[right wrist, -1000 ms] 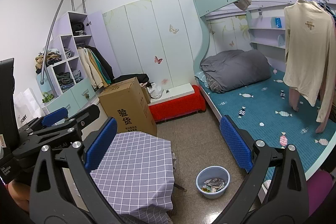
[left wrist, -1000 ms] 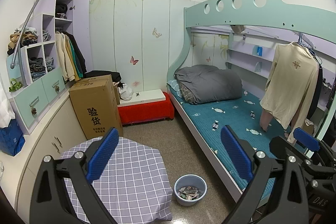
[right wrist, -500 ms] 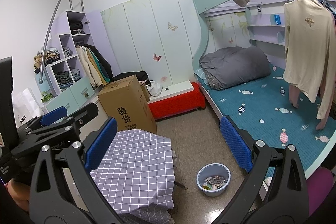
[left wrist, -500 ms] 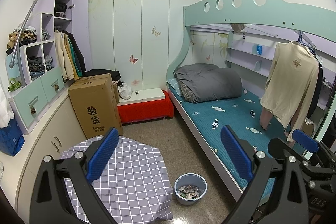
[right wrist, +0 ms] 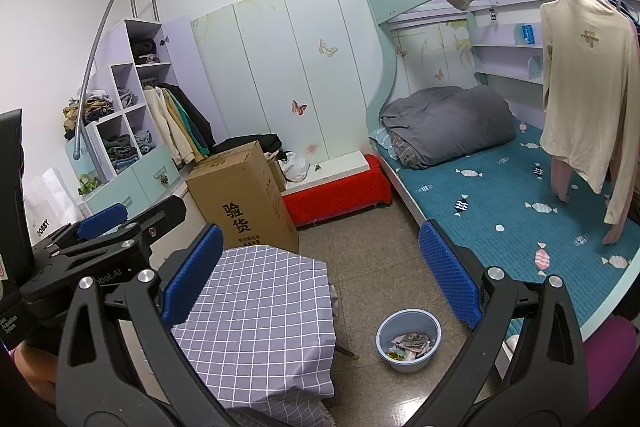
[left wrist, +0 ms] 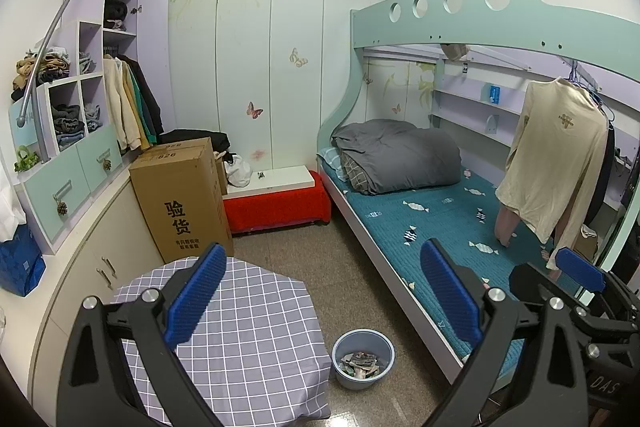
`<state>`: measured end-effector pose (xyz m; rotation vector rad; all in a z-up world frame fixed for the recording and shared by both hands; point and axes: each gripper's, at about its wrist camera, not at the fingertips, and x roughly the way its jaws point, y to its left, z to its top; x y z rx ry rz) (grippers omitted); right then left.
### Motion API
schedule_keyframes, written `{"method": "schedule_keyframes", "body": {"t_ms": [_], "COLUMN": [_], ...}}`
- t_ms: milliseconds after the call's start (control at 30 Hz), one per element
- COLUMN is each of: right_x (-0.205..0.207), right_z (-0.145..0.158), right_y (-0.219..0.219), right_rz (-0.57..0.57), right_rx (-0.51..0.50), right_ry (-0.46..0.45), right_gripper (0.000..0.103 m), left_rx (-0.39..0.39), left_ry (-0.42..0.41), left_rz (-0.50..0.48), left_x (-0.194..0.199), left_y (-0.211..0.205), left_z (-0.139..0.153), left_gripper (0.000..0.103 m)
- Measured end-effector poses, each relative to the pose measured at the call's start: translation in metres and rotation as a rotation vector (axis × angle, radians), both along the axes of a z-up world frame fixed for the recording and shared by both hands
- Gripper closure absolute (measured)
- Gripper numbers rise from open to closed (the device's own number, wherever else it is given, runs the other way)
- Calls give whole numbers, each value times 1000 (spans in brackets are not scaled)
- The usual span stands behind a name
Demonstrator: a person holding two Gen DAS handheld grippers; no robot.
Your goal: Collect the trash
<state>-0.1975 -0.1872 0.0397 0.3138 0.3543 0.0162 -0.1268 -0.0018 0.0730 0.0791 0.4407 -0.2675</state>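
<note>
Because both grippers are held high and look down across the bedroom, we take the room first: the bunk bed [left wrist: 440,219] runs along the right side, the cardboard box [left wrist: 182,199] and the wardrobe shelving [left wrist: 80,115] stand along the left, and the table with the checked cloth [left wrist: 248,327] sits low and left of centre.

We locate the task's thing on the floor between that table and the bed: the blue bin [left wrist: 363,363], also seen at [right wrist: 408,341] from the right wrist. It stands upright, mouth up, with crumpled trash [left wrist: 360,363] already inside. It is round, so no long axis constrains the approach.

From the left gripper [left wrist: 320,295] the bin lies below and slightly right of the centreline between the fingers. From the right gripper [right wrist: 320,275] it lies below and further right, close under the right finger. We judge neither gripper clearly nearer; both are well above it and apart from it.

We see no loose trash on the open floor or on the cloth, so where the next pick lies cannot be told.

Both grippers are spread wide. Their blue pads [left wrist: 196,293] touch nothing, and neither gripper carries anything.
</note>
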Motion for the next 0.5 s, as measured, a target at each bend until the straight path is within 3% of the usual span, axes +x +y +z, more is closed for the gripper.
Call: {"method": "schedule_keyframes", "body": {"t_ms": [500], "right_x": [10], "right_z": [-6], "right_y": [8], "right_rz": [7], "right_rx": [-1], "right_ry": [12], "right_gripper": [7], "left_rx": [-3], "left_ry": [12], "left_rz": [0], "left_x": [6], "left_y": [8], "left_z": [-12], "left_gripper": [7]}}
